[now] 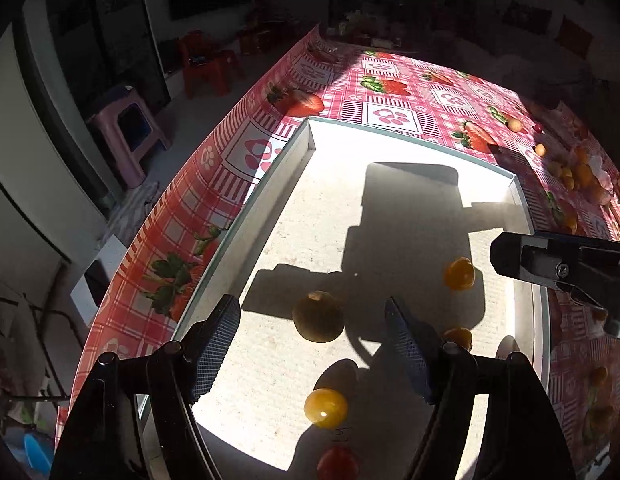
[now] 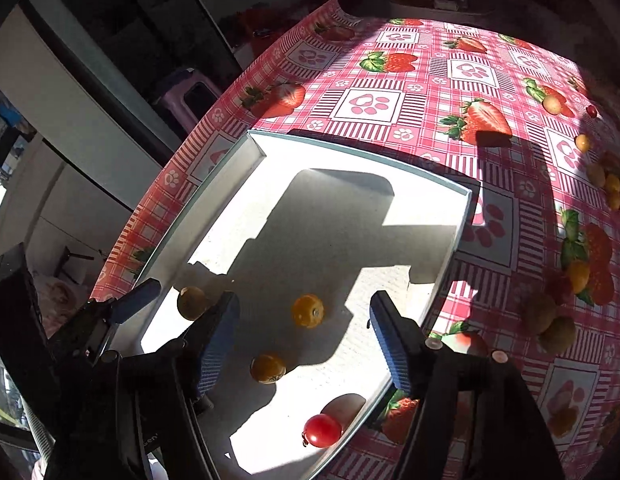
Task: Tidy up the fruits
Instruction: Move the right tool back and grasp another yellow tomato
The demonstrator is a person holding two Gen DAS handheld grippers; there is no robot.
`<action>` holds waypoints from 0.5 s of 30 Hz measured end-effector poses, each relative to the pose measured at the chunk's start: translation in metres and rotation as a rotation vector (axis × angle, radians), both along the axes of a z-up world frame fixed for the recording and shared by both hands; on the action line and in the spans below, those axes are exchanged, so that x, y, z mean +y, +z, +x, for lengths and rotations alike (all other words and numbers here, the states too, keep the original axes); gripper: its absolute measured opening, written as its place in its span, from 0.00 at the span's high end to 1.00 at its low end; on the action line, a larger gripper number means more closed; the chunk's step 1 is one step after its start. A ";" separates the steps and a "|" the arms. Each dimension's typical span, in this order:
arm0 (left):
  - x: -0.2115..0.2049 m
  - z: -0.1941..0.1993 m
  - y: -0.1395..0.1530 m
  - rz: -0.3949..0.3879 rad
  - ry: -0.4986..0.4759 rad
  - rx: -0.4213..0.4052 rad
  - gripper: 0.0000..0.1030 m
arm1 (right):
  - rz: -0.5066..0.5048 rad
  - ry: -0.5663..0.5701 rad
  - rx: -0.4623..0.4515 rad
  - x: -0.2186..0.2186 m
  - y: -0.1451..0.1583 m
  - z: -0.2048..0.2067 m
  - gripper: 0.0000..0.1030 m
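A white tray (image 1: 245,216) lies on the strawberry tablecloth and holds several small fruits. In the left wrist view I see a brown-green kiwi (image 1: 318,317), a yellow tomato (image 1: 326,408), an orange one (image 1: 459,274) and a red one (image 1: 337,465). My left gripper (image 1: 313,354) is open and empty above the tray, just behind the kiwi. My right gripper (image 2: 303,346) is open and empty above the tray, with an orange fruit (image 2: 307,311), a yellow one (image 2: 267,369) and a red tomato (image 2: 322,430) under it. The kiwi (image 2: 191,303) lies at the tray's left side. The left gripper (image 2: 135,296) shows beside it.
Loose small fruits (image 2: 608,184) and two kiwis (image 2: 556,330) lie on the tablecloth (image 2: 390,92) to the right of the tray (image 2: 462,232). The table's left edge drops to the floor, where a pink stool (image 1: 127,132) stands. The right gripper (image 1: 558,268) shows at the tray's right side.
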State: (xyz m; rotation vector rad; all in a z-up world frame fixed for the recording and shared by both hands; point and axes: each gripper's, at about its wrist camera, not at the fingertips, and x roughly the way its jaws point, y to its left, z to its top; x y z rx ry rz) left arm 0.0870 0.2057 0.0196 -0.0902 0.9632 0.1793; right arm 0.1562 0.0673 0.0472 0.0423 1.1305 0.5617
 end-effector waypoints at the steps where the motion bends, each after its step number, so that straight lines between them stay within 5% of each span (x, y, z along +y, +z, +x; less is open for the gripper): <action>1: -0.002 -0.002 0.002 -0.002 -0.002 -0.003 0.26 | 0.005 -0.009 -0.004 -0.006 0.003 -0.002 0.28; 15: -0.087 -0.029 0.034 -0.003 -0.189 -0.065 0.26 | -0.075 -0.226 -0.013 -0.150 -0.008 -0.042 0.27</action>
